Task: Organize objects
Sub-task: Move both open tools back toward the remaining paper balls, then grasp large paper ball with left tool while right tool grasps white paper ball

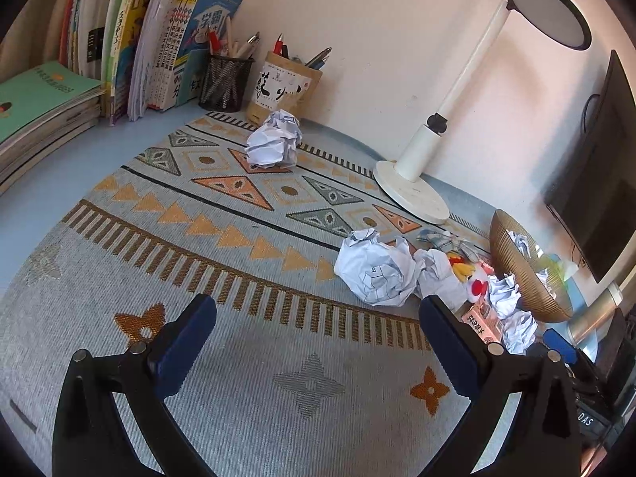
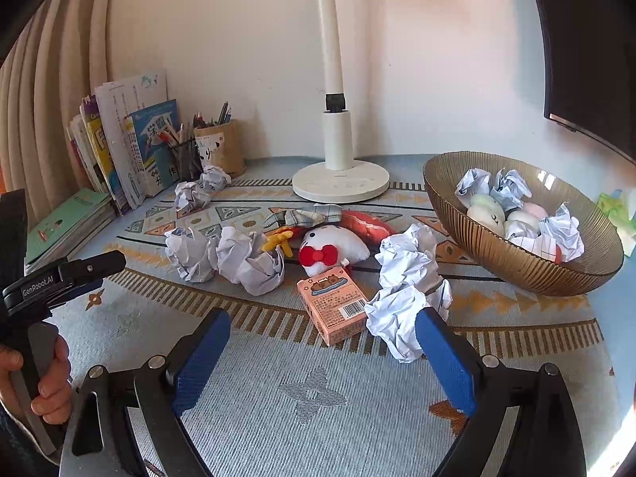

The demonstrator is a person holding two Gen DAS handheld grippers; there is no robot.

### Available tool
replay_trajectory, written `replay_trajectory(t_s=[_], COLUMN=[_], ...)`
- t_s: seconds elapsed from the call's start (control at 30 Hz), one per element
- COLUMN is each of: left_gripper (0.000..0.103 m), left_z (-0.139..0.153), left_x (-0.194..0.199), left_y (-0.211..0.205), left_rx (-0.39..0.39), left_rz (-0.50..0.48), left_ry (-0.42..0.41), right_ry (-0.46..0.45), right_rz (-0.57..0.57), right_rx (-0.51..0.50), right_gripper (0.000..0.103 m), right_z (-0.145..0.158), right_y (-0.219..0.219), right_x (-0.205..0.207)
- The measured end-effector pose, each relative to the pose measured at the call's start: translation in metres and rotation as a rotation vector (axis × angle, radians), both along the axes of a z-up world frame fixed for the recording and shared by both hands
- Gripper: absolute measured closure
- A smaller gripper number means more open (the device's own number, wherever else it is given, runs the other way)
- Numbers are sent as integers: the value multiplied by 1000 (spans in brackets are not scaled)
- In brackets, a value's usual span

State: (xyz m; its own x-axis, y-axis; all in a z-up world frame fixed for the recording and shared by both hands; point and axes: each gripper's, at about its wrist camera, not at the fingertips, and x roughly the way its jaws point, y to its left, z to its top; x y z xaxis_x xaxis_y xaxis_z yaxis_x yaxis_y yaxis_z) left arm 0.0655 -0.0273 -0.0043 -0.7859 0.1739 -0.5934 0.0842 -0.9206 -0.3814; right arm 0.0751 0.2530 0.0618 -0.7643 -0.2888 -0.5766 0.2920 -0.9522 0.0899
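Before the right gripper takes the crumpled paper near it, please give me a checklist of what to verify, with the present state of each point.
1. Right gripper open and empty: ok, jaws wide apart.
2. Nearest crumpled paper ball within reach: ok, it lies just ahead, by the right finger.
3. Paper ball clear of neighbours: not ok, the pink carton is close beside it; touching or not, cannot tell.
4. Room left in the ribbed bowl: ok, it already holds paper balls and soft toys, but space remains.
5. Left gripper out of the way: ok, open over bare mat.
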Motion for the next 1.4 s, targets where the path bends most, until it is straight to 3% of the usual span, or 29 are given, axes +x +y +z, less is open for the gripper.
replay_trajectory(t_s=[0.23,0.4,0.5,0.67,0.8,0.87,0.97,1.13,1.27,1.4], left_gripper=[1,1,1,1,2,20,39,41,41,41], left_z=[1,7,8,-8,-16,-15,-14,-7,0,2], left_x=[-1,-9,-26,-64,-85,-92,-96,-89,-82,-80], left_y=[13,40,55,63,67,69,65,48,37,26], left_rx=[-61,-134,-179,-293,-265,-283,-253,-172,-178,-143], left_rz=[-38,-188,-250,-300,-333,-325,-321,-294,-194,-173], left_ry=[-12,-23,-76,-186,-213,-199,-181,-114,-61,-46], right_ry=[-42,-109,-148,-232,-193,-244,-349,-403,-488,-455], right_rz=[-54,-30,-22,160,197,214,230,204,161,113], right_rx=[-120,-122,-78,-93,28,56,-4,-92,-212,-154], right_gripper=[9,9,9,9,12,20,34,34,33,34], right_z=[-2,-6,-9,-8,-1,-7,-20,-27,-33,-30], right_y=[26,26,24,3,-35,-51,-62,-67,-64,-79], right_x=[-9,-19,-22,-20,-37,-55,-80,-96,-119,-131])
